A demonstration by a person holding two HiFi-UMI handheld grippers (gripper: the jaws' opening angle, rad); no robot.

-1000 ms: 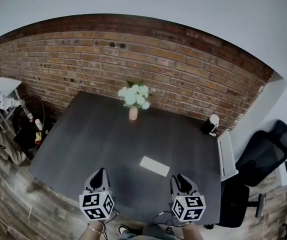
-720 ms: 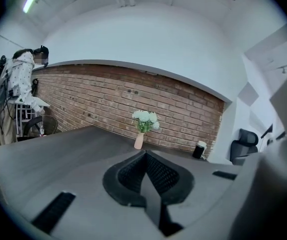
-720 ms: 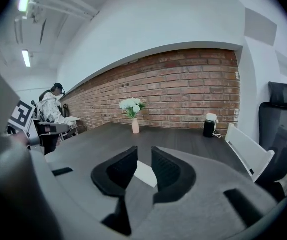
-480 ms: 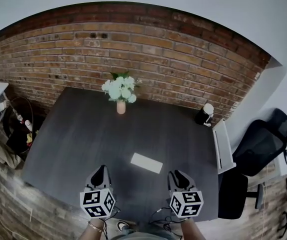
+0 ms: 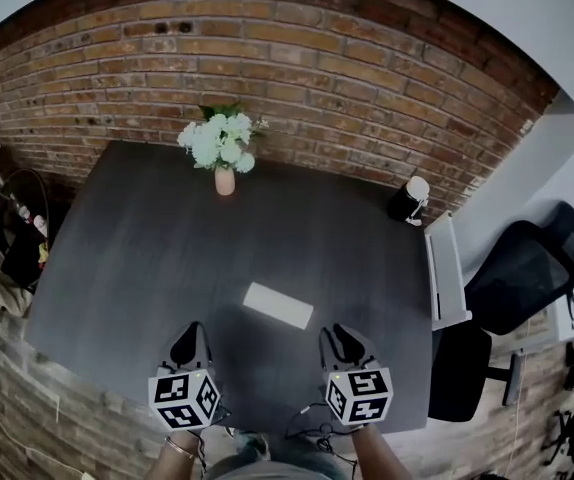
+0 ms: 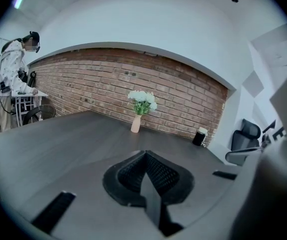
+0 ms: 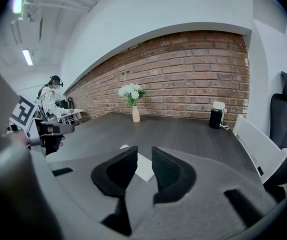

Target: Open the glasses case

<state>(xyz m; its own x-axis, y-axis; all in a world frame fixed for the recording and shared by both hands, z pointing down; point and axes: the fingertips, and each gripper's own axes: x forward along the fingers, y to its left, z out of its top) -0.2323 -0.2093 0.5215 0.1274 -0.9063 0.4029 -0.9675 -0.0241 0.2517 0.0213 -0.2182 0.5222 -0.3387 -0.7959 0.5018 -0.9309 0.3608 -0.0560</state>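
The glasses case [image 5: 278, 305] is a flat white oblong lying shut on the dark table [image 5: 147, 238], a little in front of its middle. My left gripper [image 5: 189, 333] hovers near the front edge, left of the case and apart from it. Its jaws meet at a point with nothing between them [image 6: 144, 153]. My right gripper [image 5: 339, 336] sits just right of and nearer than the case, its jaws standing a small gap apart and empty [image 7: 143, 156]. In the right gripper view the case [image 7: 143, 170] shows through that gap, farther along the table.
A vase of white flowers [image 5: 223, 153] stands at the table's back. A black cylinder with a white top [image 5: 408, 199] stands at the back right corner. A white shelf [image 5: 445, 278] and an office chair [image 5: 522, 273] flank the right edge. A person [image 6: 13, 69] stands far left.
The head view has swung, so the table and case sit higher and more to the left in the picture. Both grippers stay near the front edge. The case has not moved on the table.
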